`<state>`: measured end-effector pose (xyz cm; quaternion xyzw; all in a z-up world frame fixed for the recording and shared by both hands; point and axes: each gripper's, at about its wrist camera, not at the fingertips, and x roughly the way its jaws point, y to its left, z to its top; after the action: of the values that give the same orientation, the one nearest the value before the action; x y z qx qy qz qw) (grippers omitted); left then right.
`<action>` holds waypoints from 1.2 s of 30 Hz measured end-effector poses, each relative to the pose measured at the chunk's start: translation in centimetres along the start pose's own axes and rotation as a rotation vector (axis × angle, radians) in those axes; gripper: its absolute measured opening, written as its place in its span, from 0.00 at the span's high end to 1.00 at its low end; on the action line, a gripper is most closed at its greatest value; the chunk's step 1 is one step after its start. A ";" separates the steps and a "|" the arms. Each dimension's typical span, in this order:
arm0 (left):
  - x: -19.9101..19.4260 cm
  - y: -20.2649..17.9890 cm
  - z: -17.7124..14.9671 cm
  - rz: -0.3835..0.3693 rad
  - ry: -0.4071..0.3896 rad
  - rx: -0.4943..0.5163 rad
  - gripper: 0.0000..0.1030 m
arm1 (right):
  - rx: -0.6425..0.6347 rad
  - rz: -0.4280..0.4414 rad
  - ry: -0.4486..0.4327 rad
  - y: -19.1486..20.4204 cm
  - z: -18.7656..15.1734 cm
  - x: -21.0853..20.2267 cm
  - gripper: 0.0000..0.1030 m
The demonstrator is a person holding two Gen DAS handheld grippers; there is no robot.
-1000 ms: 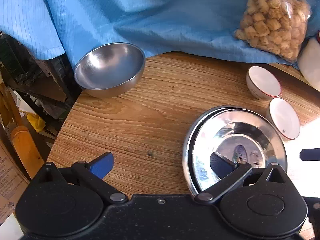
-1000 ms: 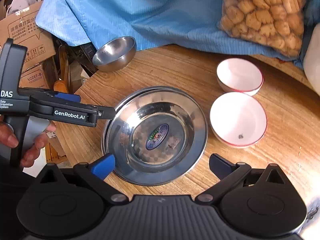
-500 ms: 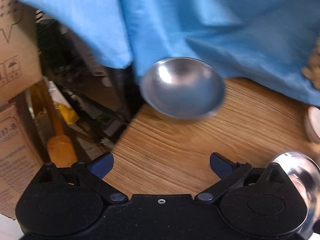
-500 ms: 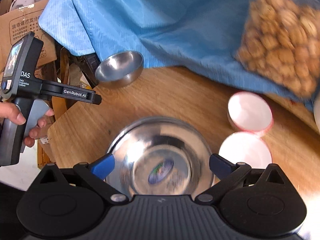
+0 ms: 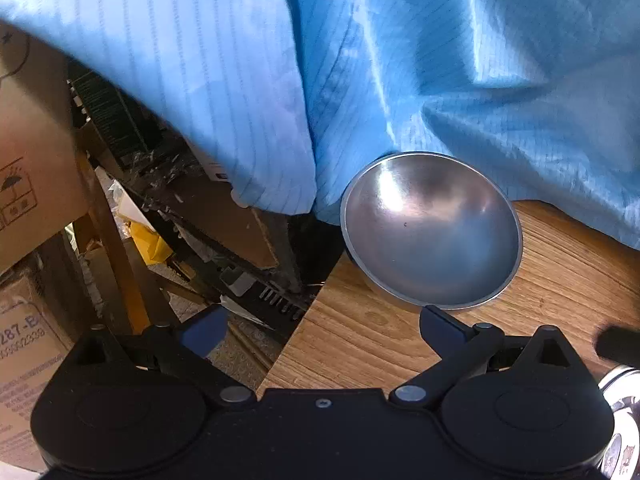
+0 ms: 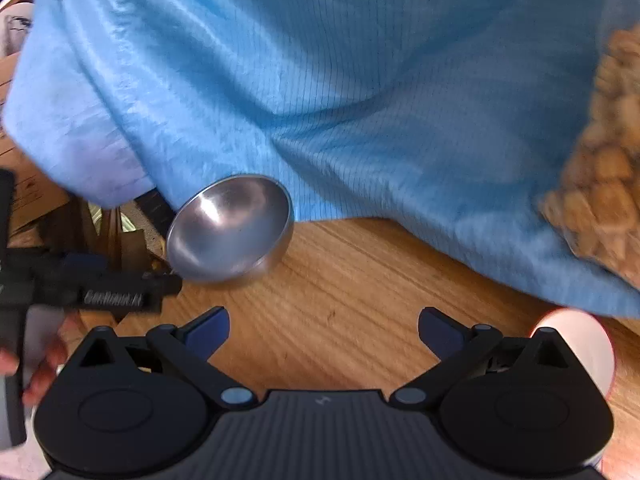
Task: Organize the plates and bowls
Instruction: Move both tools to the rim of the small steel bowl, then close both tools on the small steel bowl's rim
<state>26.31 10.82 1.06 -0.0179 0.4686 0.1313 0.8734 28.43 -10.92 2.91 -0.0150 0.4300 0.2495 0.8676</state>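
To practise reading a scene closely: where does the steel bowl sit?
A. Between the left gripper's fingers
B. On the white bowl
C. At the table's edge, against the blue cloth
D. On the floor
C: the steel bowl rests on the table near its edge, its far rim touching the blue cloth.

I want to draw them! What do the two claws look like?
Both claws look alike: a black plastic body with two round humps, black arms joined by silver rivets, and dark blue fingertip pads. Left claw; right claw. From the side, the left claw is a black bar with white, blurred lettering, on a handle held in a hand.
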 end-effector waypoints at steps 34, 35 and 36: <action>2.8 -0.1 2.6 -0.016 -0.017 -0.081 0.03 | 0.079 -0.012 0.040 -0.3 3.5 7.4 0.09; 2.8 -0.1 2.6 -0.017 -0.016 -0.083 0.05 | 0.080 -0.008 0.040 -0.3 3.5 7.5 0.12; 2.9 -0.1 2.6 -0.017 -0.011 -0.086 0.07 | 0.080 -0.002 0.041 -0.3 3.5 7.6 0.14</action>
<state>29.99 11.71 0.07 -0.0585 0.4575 0.1442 0.8755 34.99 -7.18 -0.65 0.0140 0.4573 0.2308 0.8587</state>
